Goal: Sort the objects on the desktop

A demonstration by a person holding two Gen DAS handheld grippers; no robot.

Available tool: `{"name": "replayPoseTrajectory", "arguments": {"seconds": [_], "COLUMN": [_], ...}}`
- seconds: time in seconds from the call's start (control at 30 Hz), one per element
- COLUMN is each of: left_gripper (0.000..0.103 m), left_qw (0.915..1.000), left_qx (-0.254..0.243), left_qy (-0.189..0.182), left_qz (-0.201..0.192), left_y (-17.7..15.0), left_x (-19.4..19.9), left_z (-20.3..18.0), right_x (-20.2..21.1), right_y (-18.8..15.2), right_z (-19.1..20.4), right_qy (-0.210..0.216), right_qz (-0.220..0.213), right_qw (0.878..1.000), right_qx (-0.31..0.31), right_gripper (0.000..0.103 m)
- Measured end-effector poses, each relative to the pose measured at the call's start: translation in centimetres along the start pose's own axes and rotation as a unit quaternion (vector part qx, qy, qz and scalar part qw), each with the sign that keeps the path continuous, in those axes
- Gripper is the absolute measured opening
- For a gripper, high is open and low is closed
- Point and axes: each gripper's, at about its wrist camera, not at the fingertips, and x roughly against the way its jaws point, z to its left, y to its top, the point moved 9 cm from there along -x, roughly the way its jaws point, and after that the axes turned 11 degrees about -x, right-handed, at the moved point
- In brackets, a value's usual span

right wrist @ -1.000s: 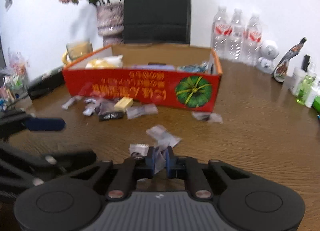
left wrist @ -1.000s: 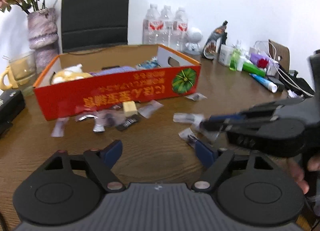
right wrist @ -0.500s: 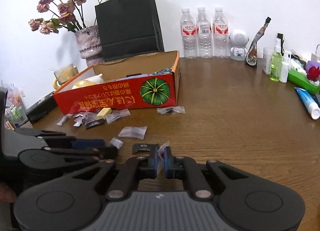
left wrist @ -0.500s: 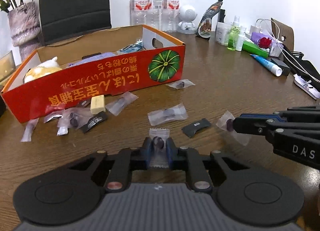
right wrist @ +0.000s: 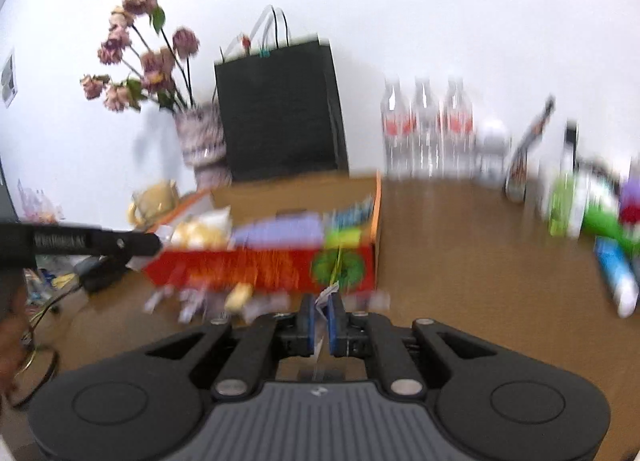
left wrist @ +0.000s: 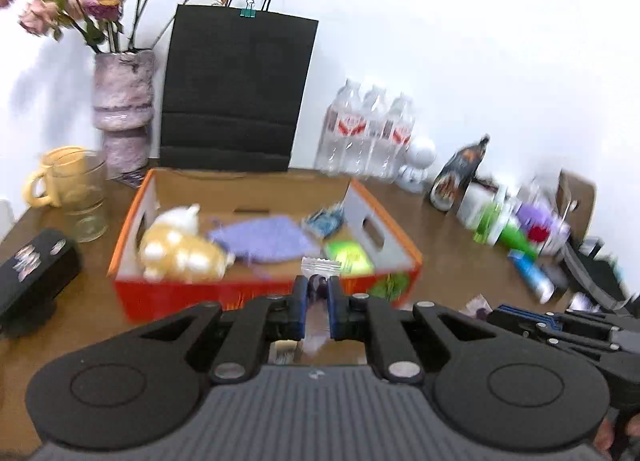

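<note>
A red and orange cardboard box [left wrist: 384, 217] holds a plush toy [left wrist: 180, 249], a purple cloth and small packets. My left gripper [left wrist: 318, 289] hangs just in front of the box's near wall. Its jaws are closing, with a clear-wrapped sweet [left wrist: 320, 266] pinched between the blue pads. My right gripper [right wrist: 320, 307] is shut on another clear wrapper [right wrist: 326, 295], above the table in front of the box [right wrist: 256, 265]. Several loose wrapped sweets [right wrist: 238, 295] lie on the wood by the box's front. The right gripper [left wrist: 504, 311] also shows at the left view's right edge.
Behind the box stand a black paper bag [left wrist: 236, 93], a vase of dried flowers [left wrist: 122, 109] and water bottles [left wrist: 368, 137]. A yellow mug and a glass [left wrist: 82, 197] sit at the left with a black case [left wrist: 32, 273]. Toiletries and tubes [left wrist: 516, 237] crowd the right.
The left jaws went from open to shut on a wrapped sweet. Both grippers then rose from the table with their sweets, and the left view now looks down into the box.
</note>
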Motion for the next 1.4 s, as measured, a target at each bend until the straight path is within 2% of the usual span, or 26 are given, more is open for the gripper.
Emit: {"name": "replayPoseTrajectory", "arguments": {"seconds": [0.07, 0.17, 0.27, 0.4, 0.43, 0.47, 0.5, 0.53, 0.57, 0.6, 0.67, 0.73, 0.8, 0.87, 1.03, 1.17, 1.23, 1.37, 1.4], "left_gripper": [0.010, 0.010, 0.011, 0.012, 0.019, 0.026, 0.050, 0.057, 0.057, 0.057, 0.059, 0.077, 0.086, 0.088, 0.094, 0.098, 0.102, 0.103, 0.103], "left_qw": [0.9989, 0.9961, 0.9910, 0.9833, 0.9821, 0.9812, 0.9805, 0.9811, 0.9813, 0.9815, 0.9804, 0.9789, 0.9772, 0.9740, 0.9680, 0.9704, 0.9733, 0.9809, 0.9818], "left_qx": [0.028, 0.042, 0.044, 0.050, 0.052, 0.057, 0.063, 0.066, 0.064, 0.062, 0.058, 0.062, 0.060, 0.059, 0.061, 0.047, 0.037, 0.014, 0.007], "left_qy": [-0.025, -0.035, -0.015, 0.012, 0.014, 0.017, 0.021, 0.025, 0.033, 0.042, 0.043, 0.042, 0.035, 0.022, 0.042, 0.057, 0.078, 0.107, 0.116], "left_qz": [0.028, 0.070, 0.125, 0.175, 0.180, 0.184, 0.185, 0.180, 0.178, 0.176, 0.183, 0.190, 0.200, 0.218, 0.240, 0.230, 0.212, 0.162, 0.150], "left_y": [2.0, 4.3, 4.6, 3.0, 2.5, 2.2, 2.1, 2.1, 2.2, 2.3, 2.5, 2.9, 3.2, 2.9, 2.0, 2.3, 2.7, 2.6, 2.3], "left_x": [-2.6, -7.8, -13.6, -17.2, -17.5, -17.6, -17.5, -17.2, -16.9, -16.6, -15.7, -15.0, -14.3, -13.8, -12.3, -9.9, -8.3, -4.7, -3.8], "left_z": [1.2, 2.2, 3.4, 5.2, 5.6, 6.1, 6.7, 7.2, 7.7, 8.2, 8.9, 9.2, 9.4, 9.2, 9.1, 8.5, 8.4, 7.1, 6.7], "right_x": [-1.5, -6.5, -13.3, -19.9, -20.9, -21.9, -22.5, -22.9, -23.3, -23.3, -22.9, -22.5, -22.1, -21.5, -19.6, -17.6, -16.3, -12.8, -11.8], "right_y": [3.0, 6.6, 8.2, 7.2, 6.7, 6.2, 5.9, 5.7, 5.4, 5.3, 5.3, 5.1, 4.7, 4.4, 3.7, 4.3, 4.7, 5.0, 4.8], "right_z": [0.3, 1.6, 2.4, 2.2, 2.0, 1.8, 1.6, 1.4, 1.2, 0.9, 0.6, 0.4, 0.2, 0.2, 1.2, 2.2, 2.8, 3.6, 3.8], "right_qy": [0.009, 0.021, 0.012, -0.004, -0.009, -0.015, -0.022, -0.030, -0.039, -0.045, -0.058, -0.074, -0.094, -0.103, -0.111, -0.109, -0.103, -0.103, -0.105], "right_qz": [-0.009, 0.021, 0.090, 0.185, 0.205, 0.221, 0.233, 0.243, 0.252, 0.256, 0.260, 0.272, 0.287, 0.296, 0.308, 0.294, 0.281, 0.220, 0.200], "right_qw": [1.000, 1.000, 0.996, 0.981, 0.977, 0.973, 0.969, 0.966, 0.963, 0.961, 0.960, 0.956, 0.951, 0.947, 0.943, 0.948, 0.953, 0.969, 0.973], "right_qx": [0.001, -0.002, -0.013, -0.050, -0.057, -0.066, -0.073, -0.081, -0.088, -0.091, -0.084, -0.078, -0.074, -0.070, -0.063, -0.054, -0.052, -0.046, -0.043], "right_gripper": [0.006, 0.006, 0.006, 0.006, 0.007, 0.013, 0.025, 0.034, 0.045, 0.056, 0.060, 0.060, 0.065, 0.071, 0.075, 0.077, 0.078, 0.092, 0.092]}}
